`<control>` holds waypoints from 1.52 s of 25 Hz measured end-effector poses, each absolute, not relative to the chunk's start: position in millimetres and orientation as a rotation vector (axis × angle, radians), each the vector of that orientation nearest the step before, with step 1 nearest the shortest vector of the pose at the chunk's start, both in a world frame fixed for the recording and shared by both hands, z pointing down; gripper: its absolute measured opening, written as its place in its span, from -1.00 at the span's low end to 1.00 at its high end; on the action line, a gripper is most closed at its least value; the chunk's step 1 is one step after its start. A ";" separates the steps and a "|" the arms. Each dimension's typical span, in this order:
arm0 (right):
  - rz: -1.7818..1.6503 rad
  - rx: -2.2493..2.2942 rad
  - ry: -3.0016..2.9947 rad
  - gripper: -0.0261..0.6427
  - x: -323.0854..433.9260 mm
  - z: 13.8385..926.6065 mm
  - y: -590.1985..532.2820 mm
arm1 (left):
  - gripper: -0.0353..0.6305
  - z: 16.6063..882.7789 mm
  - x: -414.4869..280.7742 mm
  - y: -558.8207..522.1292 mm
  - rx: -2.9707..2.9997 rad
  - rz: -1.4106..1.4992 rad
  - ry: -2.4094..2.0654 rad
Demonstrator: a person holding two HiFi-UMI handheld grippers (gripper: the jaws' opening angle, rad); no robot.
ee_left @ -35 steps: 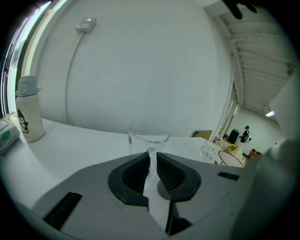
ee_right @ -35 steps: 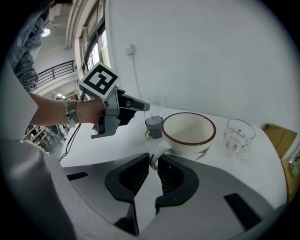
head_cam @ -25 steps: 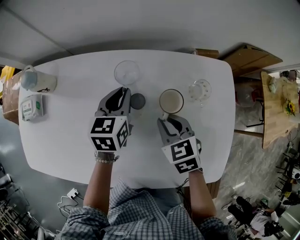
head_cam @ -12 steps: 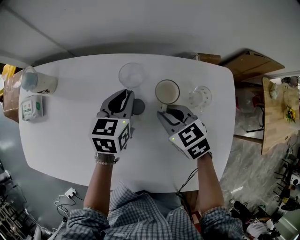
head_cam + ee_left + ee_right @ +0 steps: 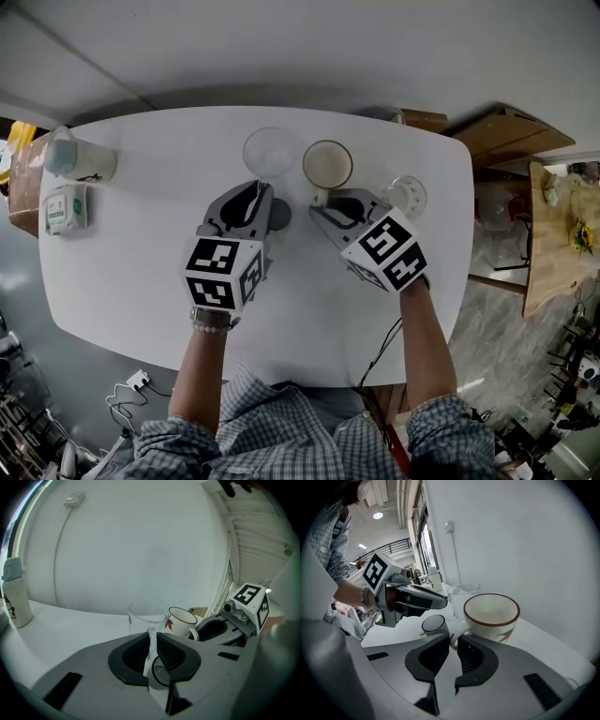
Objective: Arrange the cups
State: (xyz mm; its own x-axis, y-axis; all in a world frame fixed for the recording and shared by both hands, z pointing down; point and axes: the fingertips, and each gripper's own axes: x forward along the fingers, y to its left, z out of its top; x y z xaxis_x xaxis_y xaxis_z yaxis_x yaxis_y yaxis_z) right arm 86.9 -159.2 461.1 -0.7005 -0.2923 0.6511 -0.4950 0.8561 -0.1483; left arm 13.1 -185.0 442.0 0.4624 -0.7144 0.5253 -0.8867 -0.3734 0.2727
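— White table (image 5: 122, 244), and where are the cups?
— Glass cup (image 5: 268, 150) and mug (image 5: 327, 164) are side by side near its far edge. Left gripper (image 5: 253, 186) jaws grip the glass cup's handle; right gripper (image 5: 320, 202) jaws are closing on the mug's handle.

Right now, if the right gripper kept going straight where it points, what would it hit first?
The white mug: its handle sits between the right gripper's closing jaws, with the body directly ahead. Past it only the table shows, though depth is unclear.
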 end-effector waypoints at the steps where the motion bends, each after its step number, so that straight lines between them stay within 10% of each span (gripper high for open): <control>1: 0.415 0.574 -2.387 -0.73 85.4 461.0 -161.1 | -0.75 441.8 13.3 -184.9 2.194 0.437 -1.330; 25: 0.332 1.426 -2.066 -0.51 198.4 428.2 -136.2 | -0.56 429.4 -0.8 -149.8 2.273 0.397 -1.256; 38: 0.380 1.586 -1.821 -0.52 266.7 474.4 -132.6 | -0.78 431.1 -4.6 -124.9 2.274 0.478 -1.278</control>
